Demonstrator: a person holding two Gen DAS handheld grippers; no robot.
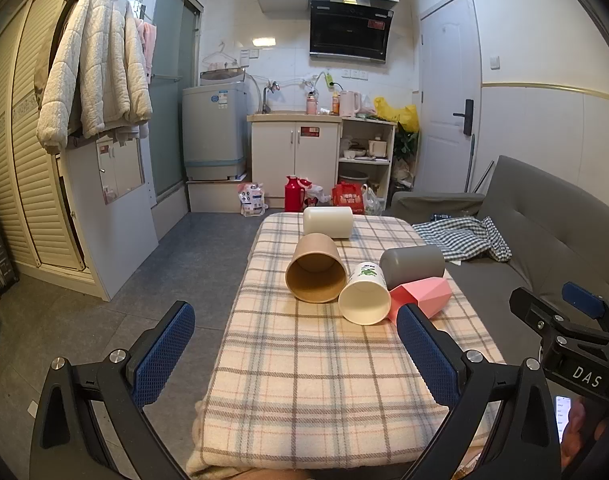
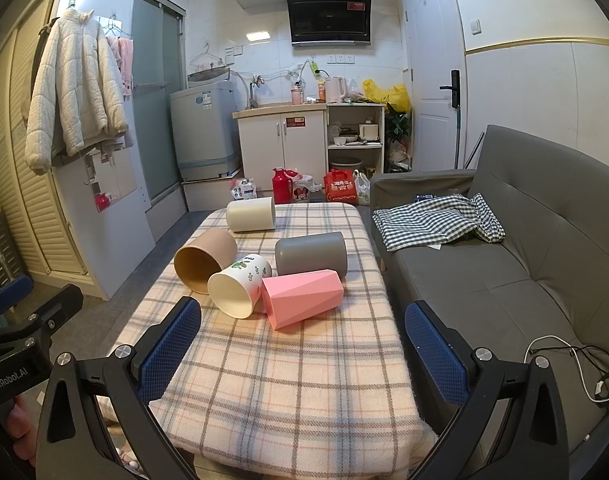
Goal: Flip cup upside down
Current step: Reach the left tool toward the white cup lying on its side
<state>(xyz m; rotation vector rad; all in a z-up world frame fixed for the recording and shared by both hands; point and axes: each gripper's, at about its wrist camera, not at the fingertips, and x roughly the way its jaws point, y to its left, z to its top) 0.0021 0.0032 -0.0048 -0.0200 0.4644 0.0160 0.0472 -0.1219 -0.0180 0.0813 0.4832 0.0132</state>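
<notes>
Left gripper (image 1: pixel 296 344) and right gripper (image 2: pixel 303 336), jaws spread, empty. Ahead on the plaid-covered table (image 2: pixel 304 380), five cups lie sideways; nearest, the white leaf-printed cup (image 2: pixel 238 286). Gripper bodies read "DAS", "GenRobot.AI".

- The near half of the plaid-covered desk (image 2: pixel 288 380) lies bare, open to approach from the front.
- Five cups lie on their sides, clustered mid-desk: the brown cup (image 2: pixel 204 260), white printed cup (image 2: pixel 238 284), pink faceted cup (image 2: pixel 302 298) and grey cup (image 2: pixel 310 256) touch or nearly touch.
- The cream cup (image 2: pixel 251 214) lies apart at the far end.
- A grey sofa (image 2: pixel 524 264) borders the desk's right edge; open floor (image 1: pixel 176 272) runs along its left.
</notes>
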